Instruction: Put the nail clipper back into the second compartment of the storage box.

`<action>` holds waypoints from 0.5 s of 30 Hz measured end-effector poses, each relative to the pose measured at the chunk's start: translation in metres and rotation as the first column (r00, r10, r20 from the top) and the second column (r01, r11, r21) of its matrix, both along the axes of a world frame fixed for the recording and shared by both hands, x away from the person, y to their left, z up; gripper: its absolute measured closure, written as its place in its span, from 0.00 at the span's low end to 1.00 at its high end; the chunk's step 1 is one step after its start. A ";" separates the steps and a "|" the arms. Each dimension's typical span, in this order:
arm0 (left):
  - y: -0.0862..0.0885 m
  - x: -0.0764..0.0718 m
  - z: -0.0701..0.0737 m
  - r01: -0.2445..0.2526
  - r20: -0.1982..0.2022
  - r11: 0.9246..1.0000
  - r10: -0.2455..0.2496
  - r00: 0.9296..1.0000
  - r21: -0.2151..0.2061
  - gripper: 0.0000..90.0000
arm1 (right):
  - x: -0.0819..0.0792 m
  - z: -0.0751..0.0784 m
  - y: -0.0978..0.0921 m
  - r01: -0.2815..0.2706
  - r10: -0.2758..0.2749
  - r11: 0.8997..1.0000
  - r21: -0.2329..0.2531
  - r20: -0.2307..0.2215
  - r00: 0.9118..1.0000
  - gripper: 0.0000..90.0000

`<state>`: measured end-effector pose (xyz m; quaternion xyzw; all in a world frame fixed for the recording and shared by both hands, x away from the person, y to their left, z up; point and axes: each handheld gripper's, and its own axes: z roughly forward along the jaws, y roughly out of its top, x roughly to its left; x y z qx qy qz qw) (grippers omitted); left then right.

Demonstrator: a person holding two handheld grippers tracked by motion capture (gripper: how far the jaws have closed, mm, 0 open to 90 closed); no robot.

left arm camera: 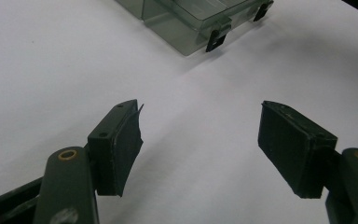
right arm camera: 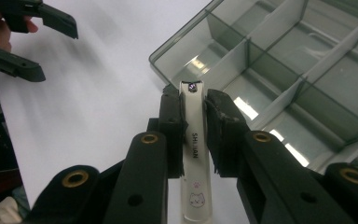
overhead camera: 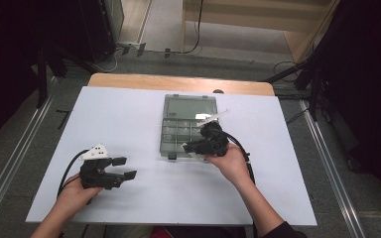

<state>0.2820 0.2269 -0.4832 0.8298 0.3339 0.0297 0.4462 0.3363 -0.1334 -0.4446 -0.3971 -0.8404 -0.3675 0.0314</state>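
A clear grey compartment box [overhead camera: 189, 106] lies open on the white table [overhead camera: 124, 119], its lid folded back. In the right gripper view a white nail clipper [right arm camera: 194, 144] with a small cat print is clamped lengthwise by my right gripper [right arm camera: 194, 100], its tip just over the box's [right arm camera: 279, 65] near corner compartment. From the high view, my right gripper [overhead camera: 191, 147] sits at the box's front right edge. My left gripper [overhead camera: 125, 167] rests open to the left, apart from the box, and nothing lies between its fingers [left arm camera: 121, 140]. The box's latch corner [left arm camera: 186, 28] lies ahead of it.
White dividers split the box into several compartments, which look bare where visible. The table's wooden far edge [overhead camera: 178, 82] borders a grey floor with cables. Metal rails [overhead camera: 10, 163] run along both sides. My left gripper [right arm camera: 46, 46] appears at the upper left of the right gripper view.
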 end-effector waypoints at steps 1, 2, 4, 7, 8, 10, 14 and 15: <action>0.000 0.000 0.000 0.000 0.000 1.000 0.000 1.000 -0.001 0.33 | 0.002 0.001 0.000 0.009 -0.009 1.000 0.002 0.000 1.000 0.87; 0.000 0.000 0.000 0.001 0.000 1.000 -0.001 1.000 0.000 0.33 | 0.002 0.001 0.000 0.009 -0.009 1.000 0.002 0.000 1.000 0.87; 0.000 0.000 0.000 0.004 -0.002 1.000 -0.004 1.000 0.000 0.33 | 0.005 0.002 0.000 0.013 -0.013 1.000 0.003 0.001 1.000 0.87; 0.000 0.000 0.000 0.003 -0.003 1.000 -0.003 1.000 0.000 0.33 | 0.011 0.005 0.001 0.023 -0.023 1.000 0.001 0.003 1.000 0.87; 0.000 0.000 0.000 0.003 -0.003 1.000 -0.003 1.000 0.000 0.33 | 0.012 0.006 0.002 0.025 -0.025 1.000 -0.002 0.004 1.000 0.87; 0.000 0.000 0.000 0.000 0.001 1.000 0.000 1.000 0.006 0.33 | 0.015 0.008 0.004 0.032 -0.032 0.999 -0.002 0.006 0.999 0.87; 0.001 -0.001 0.000 0.000 0.001 1.000 0.000 1.000 -0.006 0.33 | 0.019 0.011 0.004 0.038 -0.038 0.999 0.005 0.016 0.999 0.87; 0.002 -0.002 0.001 0.002 0.008 1.000 -0.001 1.000 -0.011 0.33 | 0.022 0.013 0.005 0.038 -0.038 0.999 0.002 0.021 0.999 0.87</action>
